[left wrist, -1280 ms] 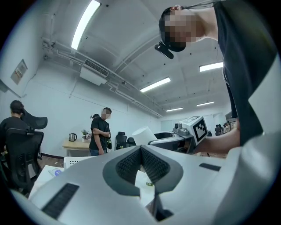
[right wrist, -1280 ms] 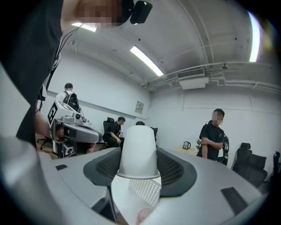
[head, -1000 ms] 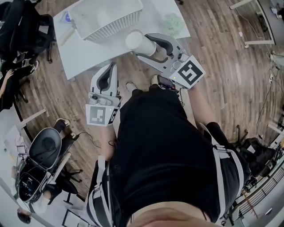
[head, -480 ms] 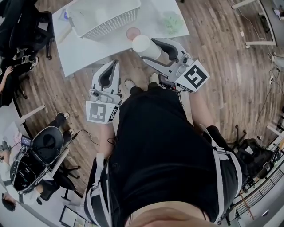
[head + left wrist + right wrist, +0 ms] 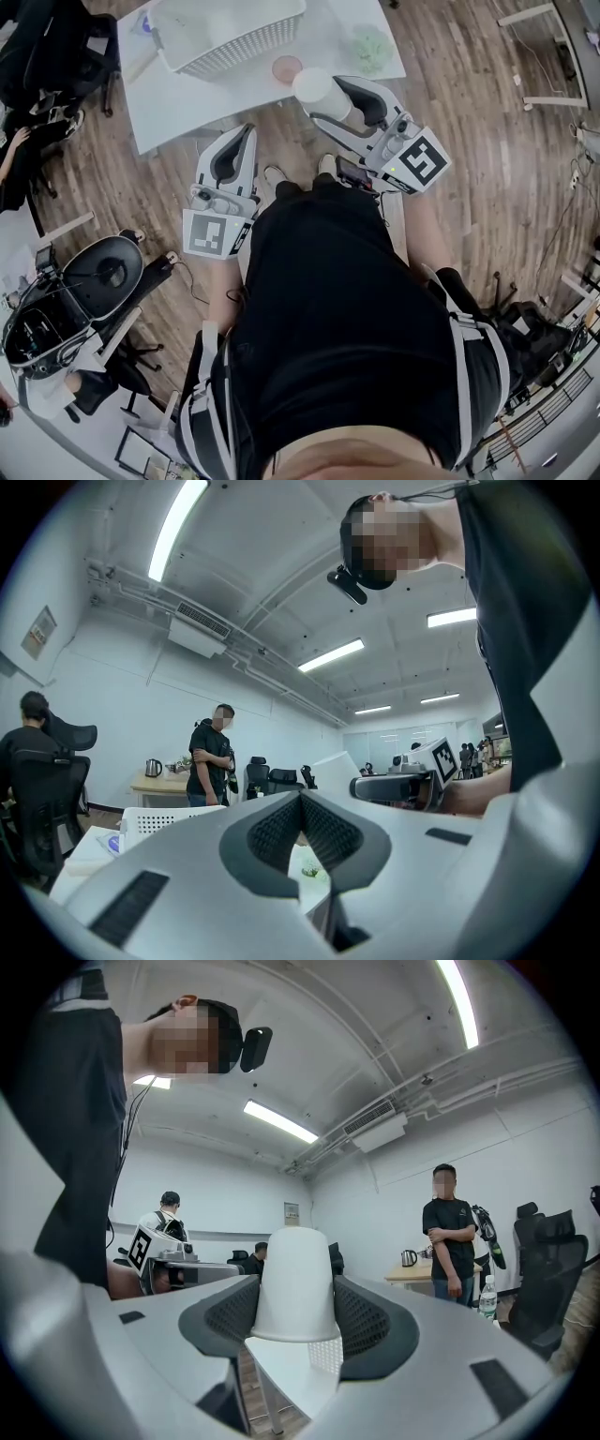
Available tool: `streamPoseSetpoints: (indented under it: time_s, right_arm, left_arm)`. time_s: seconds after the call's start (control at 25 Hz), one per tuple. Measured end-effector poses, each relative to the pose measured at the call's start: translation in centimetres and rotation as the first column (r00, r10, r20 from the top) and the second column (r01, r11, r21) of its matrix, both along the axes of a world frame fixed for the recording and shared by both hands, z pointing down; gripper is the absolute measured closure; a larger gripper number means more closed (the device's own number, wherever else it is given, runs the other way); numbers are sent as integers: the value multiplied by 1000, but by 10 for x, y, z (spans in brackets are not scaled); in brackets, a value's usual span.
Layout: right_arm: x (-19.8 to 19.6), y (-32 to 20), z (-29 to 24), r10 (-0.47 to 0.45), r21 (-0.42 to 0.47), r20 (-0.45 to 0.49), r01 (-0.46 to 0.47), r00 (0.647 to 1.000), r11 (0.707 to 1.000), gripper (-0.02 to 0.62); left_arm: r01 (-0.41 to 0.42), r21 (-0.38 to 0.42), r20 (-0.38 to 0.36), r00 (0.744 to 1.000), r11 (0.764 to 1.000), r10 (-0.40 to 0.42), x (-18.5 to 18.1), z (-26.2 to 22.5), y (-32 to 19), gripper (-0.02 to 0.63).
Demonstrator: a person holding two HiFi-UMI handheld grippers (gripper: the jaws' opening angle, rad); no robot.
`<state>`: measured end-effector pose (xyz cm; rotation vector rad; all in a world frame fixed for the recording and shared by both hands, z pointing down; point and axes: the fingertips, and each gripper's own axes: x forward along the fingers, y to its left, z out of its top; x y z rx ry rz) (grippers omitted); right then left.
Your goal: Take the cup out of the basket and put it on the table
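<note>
My right gripper point(image 5: 326, 94) is shut on a white cup point(image 5: 313, 85), held in the air over the front edge of the white table point(image 5: 187, 103). In the right gripper view the cup point(image 5: 295, 1279) sits between the two dark pads point(image 5: 370, 1321), narrow end pointing away. The white slatted basket point(image 5: 225, 36) stands on the table at the back left, apart from the cup. My left gripper point(image 5: 232, 141) hangs shut and empty over the wooden floor just before the table edge. Its own view shows the jaws point(image 5: 301, 827) pressed together, with the basket point(image 5: 159, 822) beyond.
A small pink disc point(image 5: 286, 67) and a pale green object point(image 5: 370, 47) lie on the table near the cup. Office chairs point(image 5: 98, 281) stand on the floor at the left. A person point(image 5: 450, 1237) stands by a desk in the background.
My right gripper has carried the cup to the right, away from the basket, uncovering the pink disc. The left gripper has stayed almost in place.
</note>
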<state>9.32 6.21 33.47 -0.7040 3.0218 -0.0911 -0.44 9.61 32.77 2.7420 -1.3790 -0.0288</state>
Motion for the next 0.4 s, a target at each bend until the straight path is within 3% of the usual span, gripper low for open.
streamPoseSetpoints:
  time_s: [0.4]
  right_arm:
    - [1,-5,0,18,-7,10,-18,1000,1000,331]
  left_arm:
    - [2,-2,-5,1000,1000,-2,-5,1,-2,586]
